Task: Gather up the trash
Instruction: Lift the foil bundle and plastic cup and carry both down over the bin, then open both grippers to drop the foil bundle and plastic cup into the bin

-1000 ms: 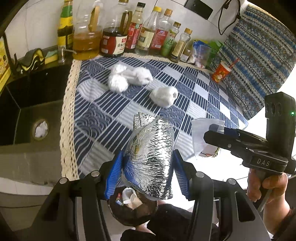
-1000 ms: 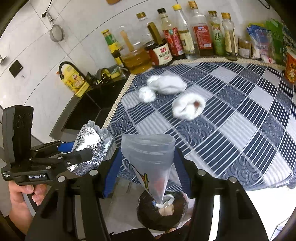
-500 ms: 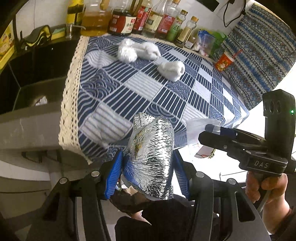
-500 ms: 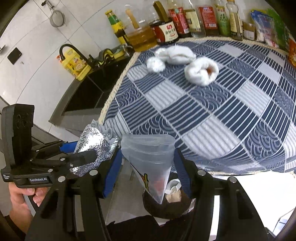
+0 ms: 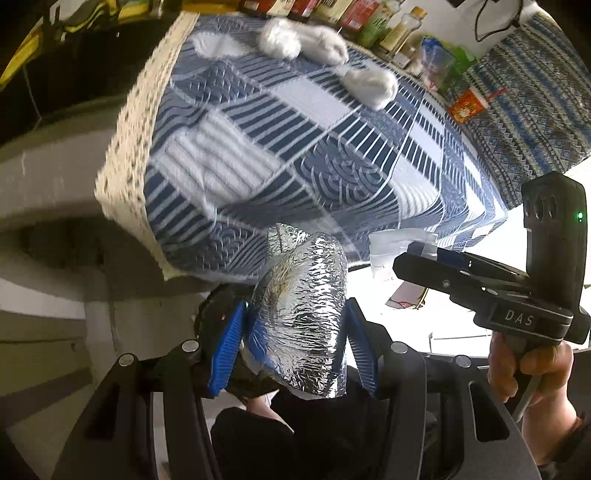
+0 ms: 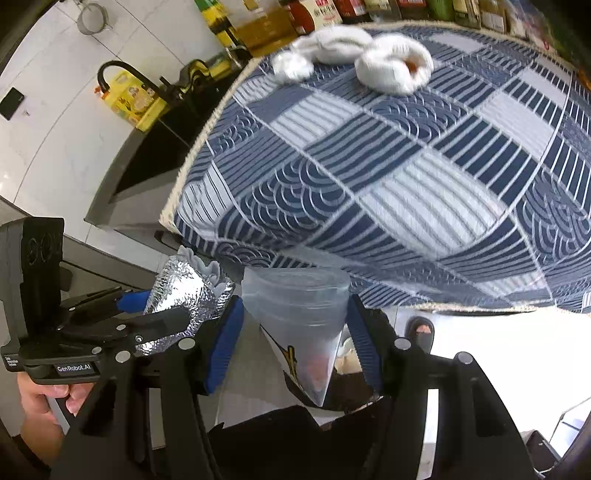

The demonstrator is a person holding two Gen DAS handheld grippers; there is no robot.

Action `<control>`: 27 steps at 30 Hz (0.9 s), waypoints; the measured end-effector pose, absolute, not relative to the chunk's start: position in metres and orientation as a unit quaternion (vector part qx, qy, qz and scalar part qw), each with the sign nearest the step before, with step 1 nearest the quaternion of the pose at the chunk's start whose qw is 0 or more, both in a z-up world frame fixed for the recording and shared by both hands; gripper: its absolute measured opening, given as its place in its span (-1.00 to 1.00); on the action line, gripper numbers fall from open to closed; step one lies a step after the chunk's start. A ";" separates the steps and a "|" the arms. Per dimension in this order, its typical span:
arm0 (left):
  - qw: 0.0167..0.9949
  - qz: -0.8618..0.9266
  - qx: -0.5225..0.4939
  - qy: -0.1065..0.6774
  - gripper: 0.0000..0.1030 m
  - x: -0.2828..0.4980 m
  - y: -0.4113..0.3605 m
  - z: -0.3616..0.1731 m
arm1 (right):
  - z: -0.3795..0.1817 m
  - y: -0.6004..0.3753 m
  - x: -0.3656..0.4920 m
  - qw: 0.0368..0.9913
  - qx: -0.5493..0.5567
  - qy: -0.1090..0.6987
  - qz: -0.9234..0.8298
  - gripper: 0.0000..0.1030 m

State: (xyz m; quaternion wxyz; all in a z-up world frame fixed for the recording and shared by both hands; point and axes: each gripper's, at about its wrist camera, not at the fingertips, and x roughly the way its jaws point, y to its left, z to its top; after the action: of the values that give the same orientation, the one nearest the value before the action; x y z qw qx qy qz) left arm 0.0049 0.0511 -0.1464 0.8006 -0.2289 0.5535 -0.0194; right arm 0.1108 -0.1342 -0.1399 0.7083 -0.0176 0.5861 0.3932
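Note:
My left gripper (image 5: 295,321) is shut on a crinkled silver foil bag (image 5: 303,325), held upright between the blue pads. My right gripper (image 6: 295,328) is shut on a clear plastic bag (image 6: 299,306) that tapers to a point. Both hang side by side just off the table's front edge, below the tablecloth (image 6: 406,166). Under them stands a dark trash bin (image 6: 351,391) with pale scraps inside, mostly hidden by the bags; its rim (image 5: 207,310) shows behind the left pad. The right gripper (image 5: 424,266) and left gripper (image 6: 155,317) also appear in each other's views. Three white crumpled tissues (image 6: 395,66) lie far back on the table.
A blue-and-white patterned tablecloth (image 5: 295,147) with a lace edge covers the table. Bottles (image 6: 332,11) line the back wall, with an orange cup (image 5: 467,107) at the right. A dark sink (image 6: 155,147) lies to the left. A sandalled foot (image 6: 419,332) stands by the bin.
Both grippers have sunk from above the tabletop to below its front edge, each keeping its bag. The table now fills the upper view and the bin is closer.

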 end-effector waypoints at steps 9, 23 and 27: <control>0.768 -0.015 -0.253 0.588 0.01 -0.004 0.043 -0.188 | -0.178 -0.137 0.104 0.684 -0.025 0.623 0.379 0.12; 0.726 0.006 -0.271 0.632 0.02 -0.019 0.034 -0.239 | -0.216 -0.146 0.096 0.655 -0.029 0.661 0.364 0.15; 0.717 0.016 -0.270 0.643 0.20 -0.020 0.036 -0.244 | -0.214 -0.147 0.096 0.661 -0.034 0.656 0.363 0.40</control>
State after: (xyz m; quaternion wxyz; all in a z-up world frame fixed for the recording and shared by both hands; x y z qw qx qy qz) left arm -0.0197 0.0361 -0.2438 0.7171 -0.2695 0.6425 0.0162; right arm 0.0958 -0.1466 -0.2137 0.6605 -0.0343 0.6563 0.3631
